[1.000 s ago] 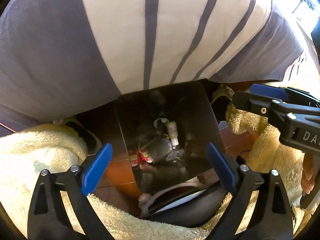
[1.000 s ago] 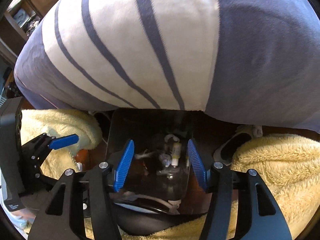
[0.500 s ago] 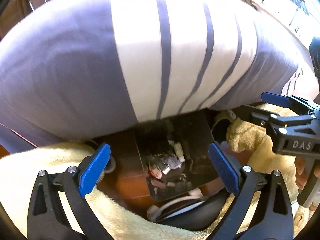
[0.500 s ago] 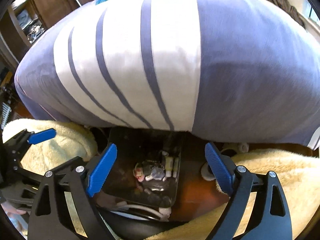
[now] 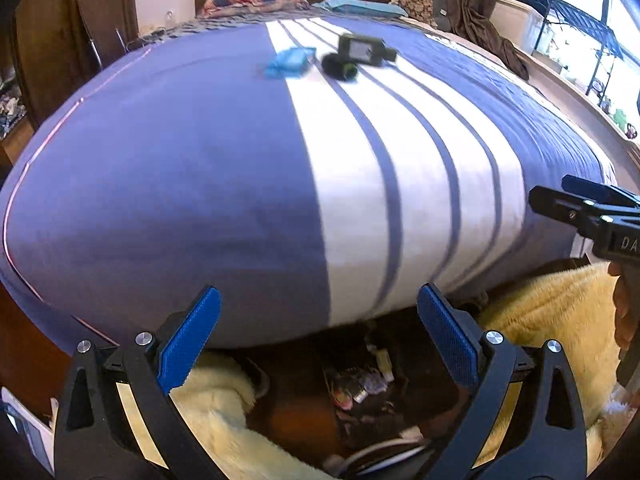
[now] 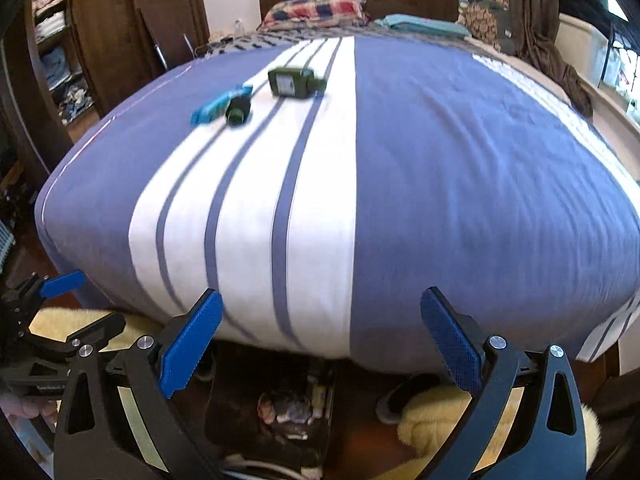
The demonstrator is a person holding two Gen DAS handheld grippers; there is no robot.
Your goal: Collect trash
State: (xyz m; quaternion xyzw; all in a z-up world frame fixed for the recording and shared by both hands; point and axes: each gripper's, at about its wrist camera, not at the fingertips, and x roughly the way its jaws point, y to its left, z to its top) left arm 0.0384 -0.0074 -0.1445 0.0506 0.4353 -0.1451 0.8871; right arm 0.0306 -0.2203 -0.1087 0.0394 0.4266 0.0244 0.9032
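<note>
Nearest us, both the left gripper [image 5: 318, 336] and the right gripper [image 6: 322, 338] stood with fingers wide and empty above the dark bin [image 6: 280, 408], which already held some trash. Farther off, on the bed [image 6: 440, 160], a blue wrapper [image 6: 220, 105], a small dark cap [image 6: 239, 113] and a green bottle [image 6: 294, 81] remained, by our judgement, still to be collected.

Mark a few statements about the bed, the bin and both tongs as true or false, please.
1. Both tongs, left and right, are open and empty. True.
2. Three items lie on the bed: a blue wrapper, a dark cap and a green bottle. True.
3. The bin on the floor is empty. False: it holds trash.
4. The green bottle stands upright. False: it lies on its side.
</note>
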